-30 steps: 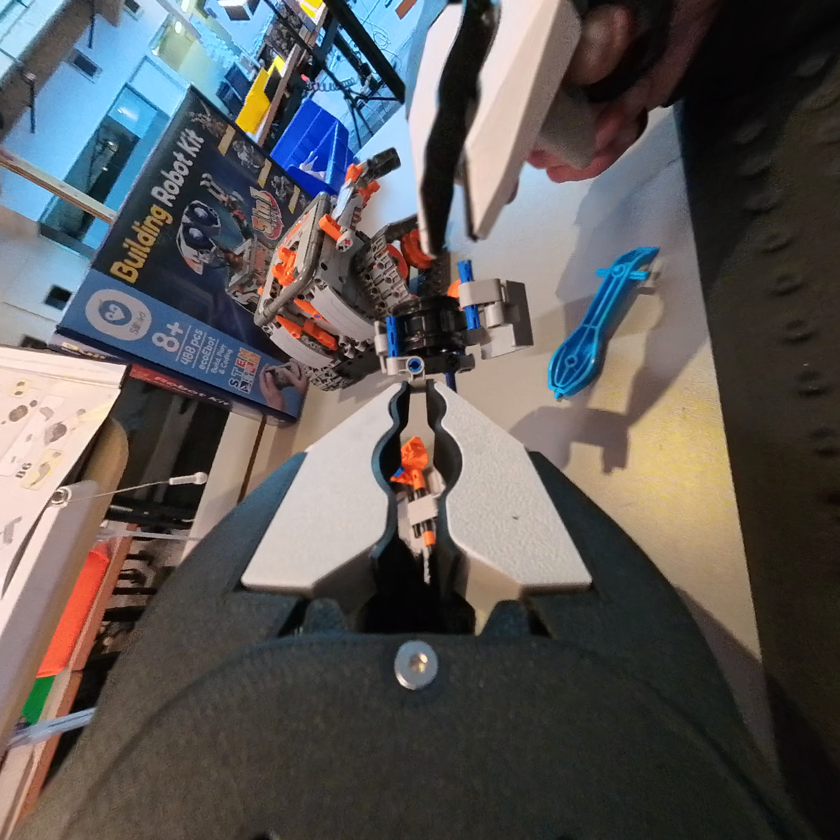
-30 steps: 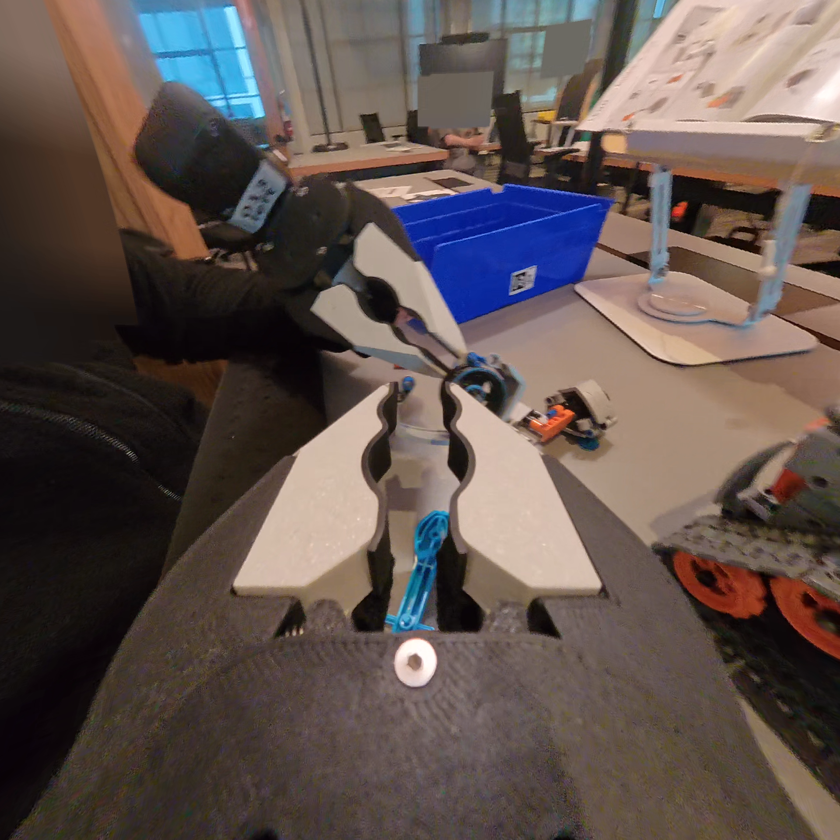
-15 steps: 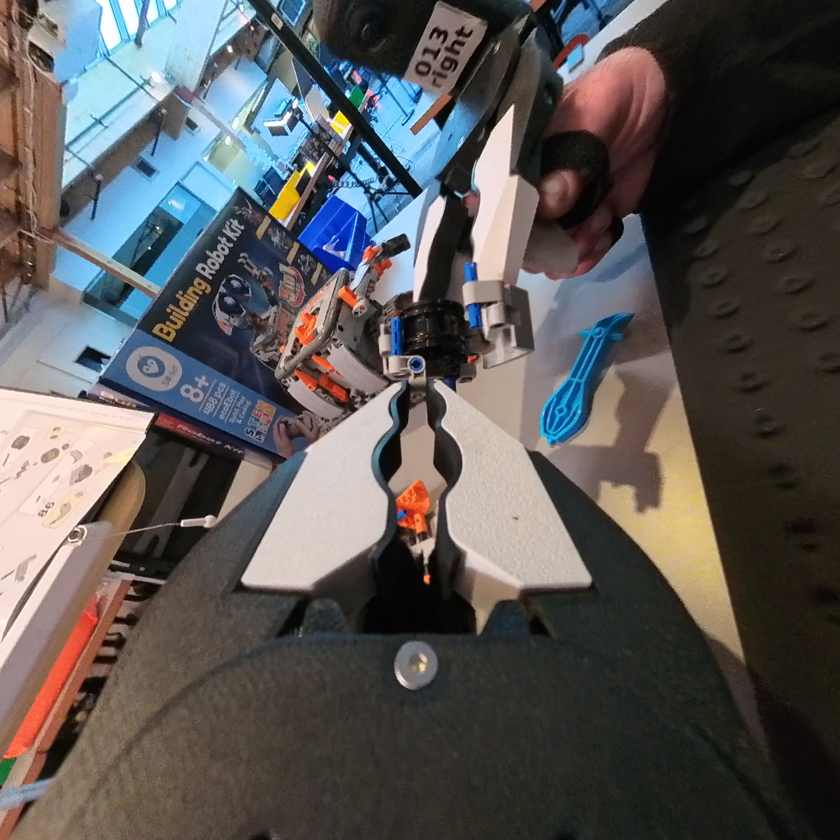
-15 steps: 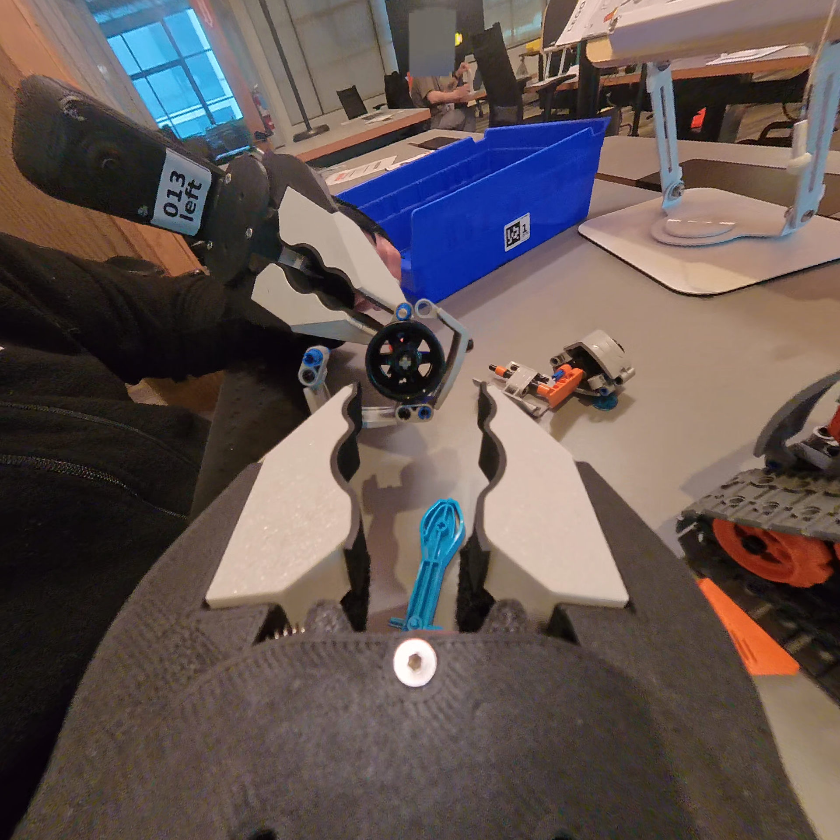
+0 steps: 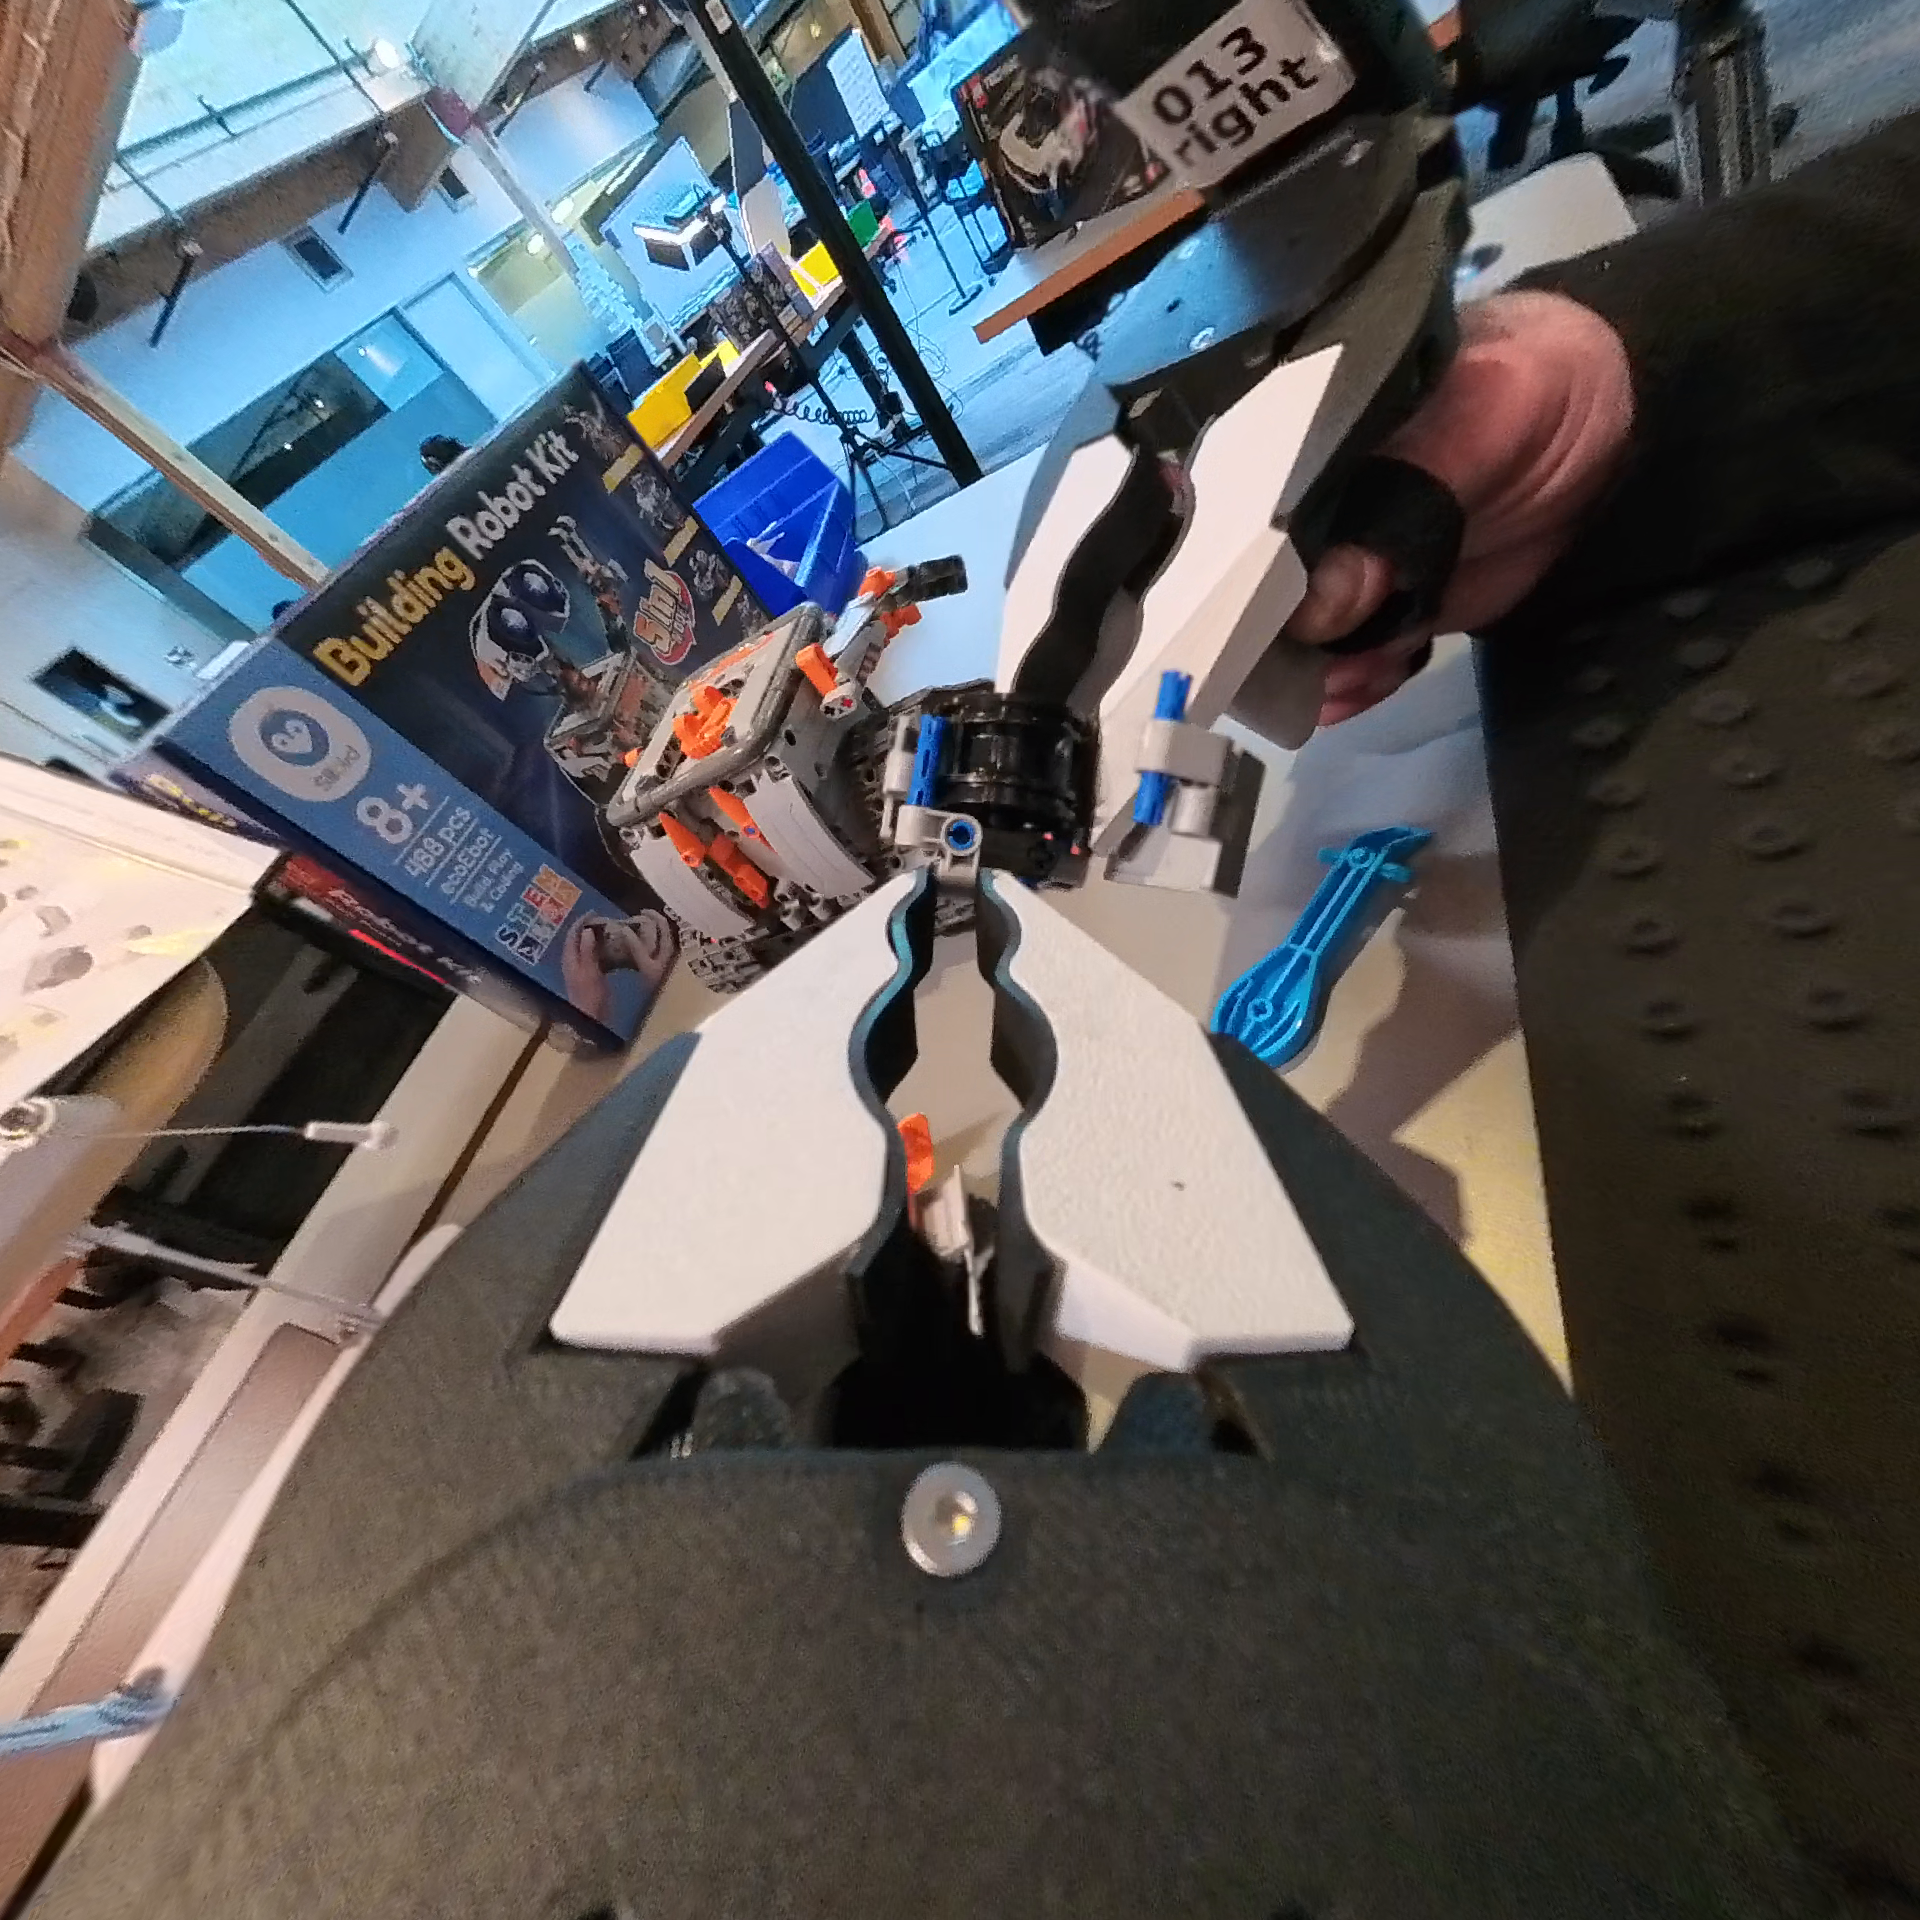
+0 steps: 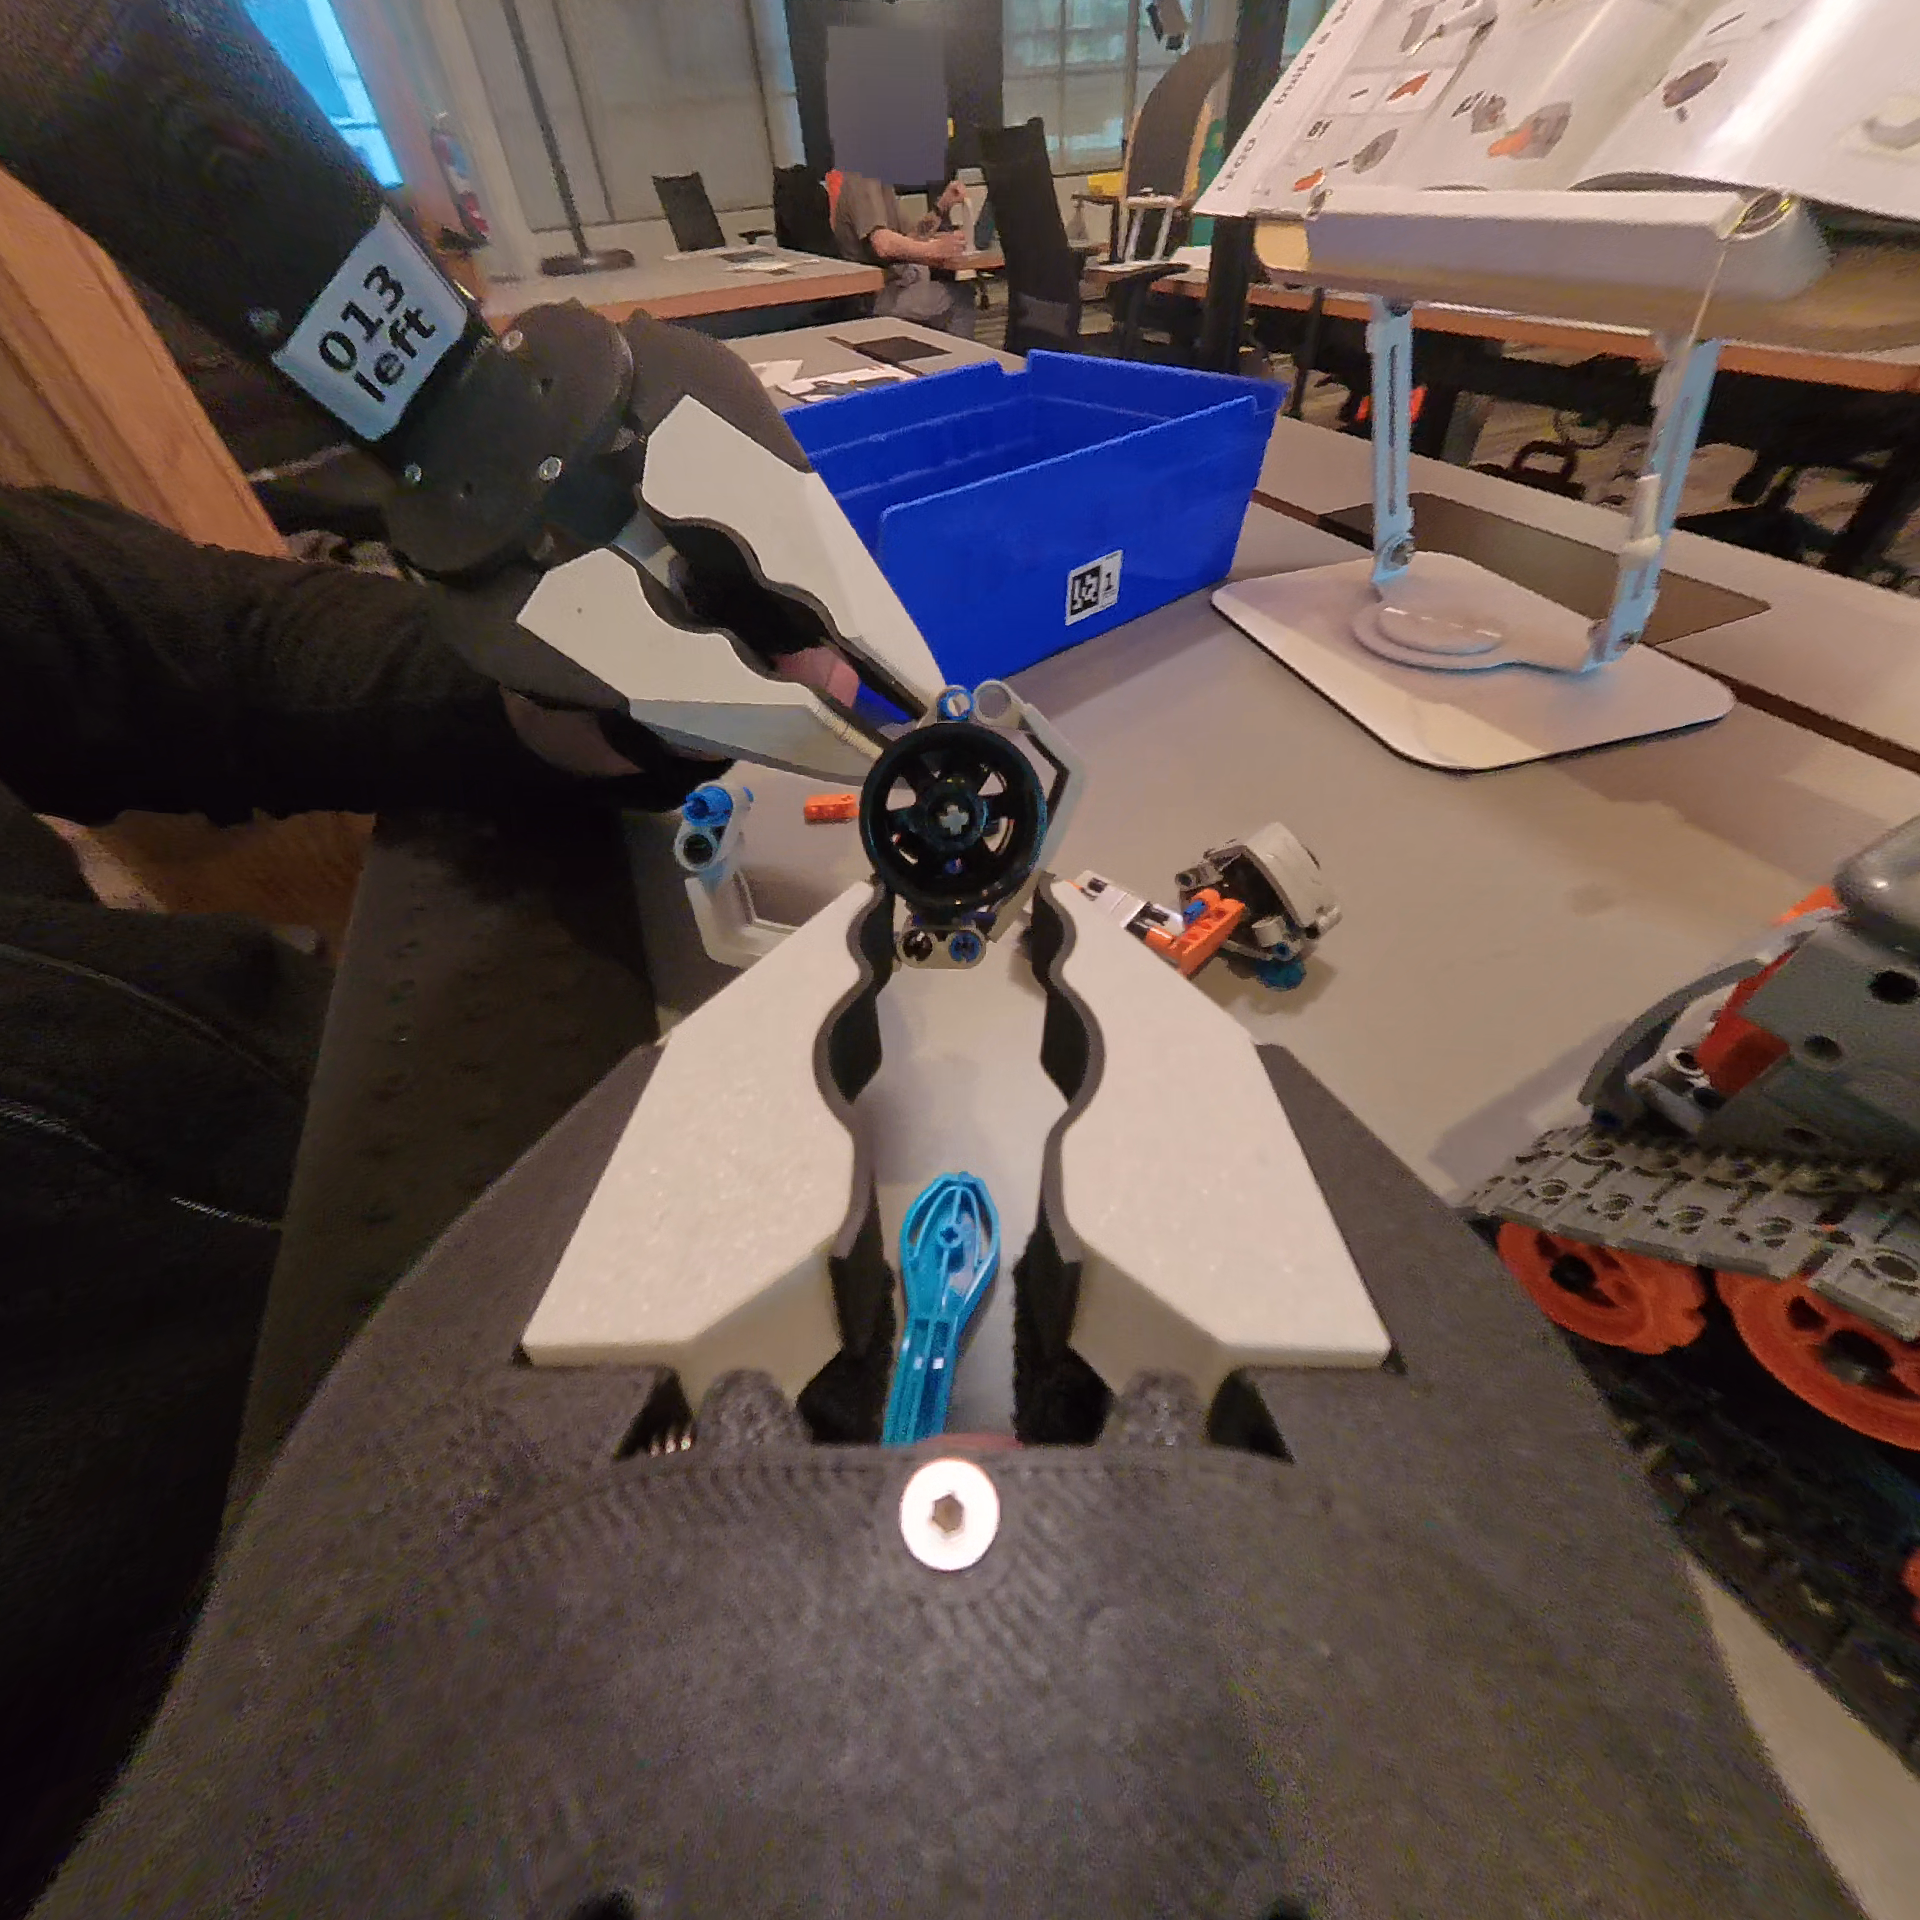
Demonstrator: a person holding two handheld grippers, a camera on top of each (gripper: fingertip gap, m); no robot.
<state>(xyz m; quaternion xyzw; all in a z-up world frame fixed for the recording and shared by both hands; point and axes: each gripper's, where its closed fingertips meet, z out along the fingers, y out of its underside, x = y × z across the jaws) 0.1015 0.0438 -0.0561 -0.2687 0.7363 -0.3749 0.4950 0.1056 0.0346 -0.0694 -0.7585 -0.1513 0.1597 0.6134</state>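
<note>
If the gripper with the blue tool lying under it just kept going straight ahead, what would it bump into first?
Most likely the black wheel assembly, directly ahead of the right gripper. Its jaws stand apart on either side of the assembly's lower end; whether they already touch it is unclear. The left gripper holds its top.

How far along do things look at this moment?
Done: a tracked vehicle with orange wheels stands assembled on the table.
In hand: the left hand-held gripper pinches the black wheel assembly. The right hand-held gripper has its jaws apart around the assembly's lower end.
Left: a grey-orange subassembly, a grey bracket and a blue tool lie loose and unjoined.
</note>
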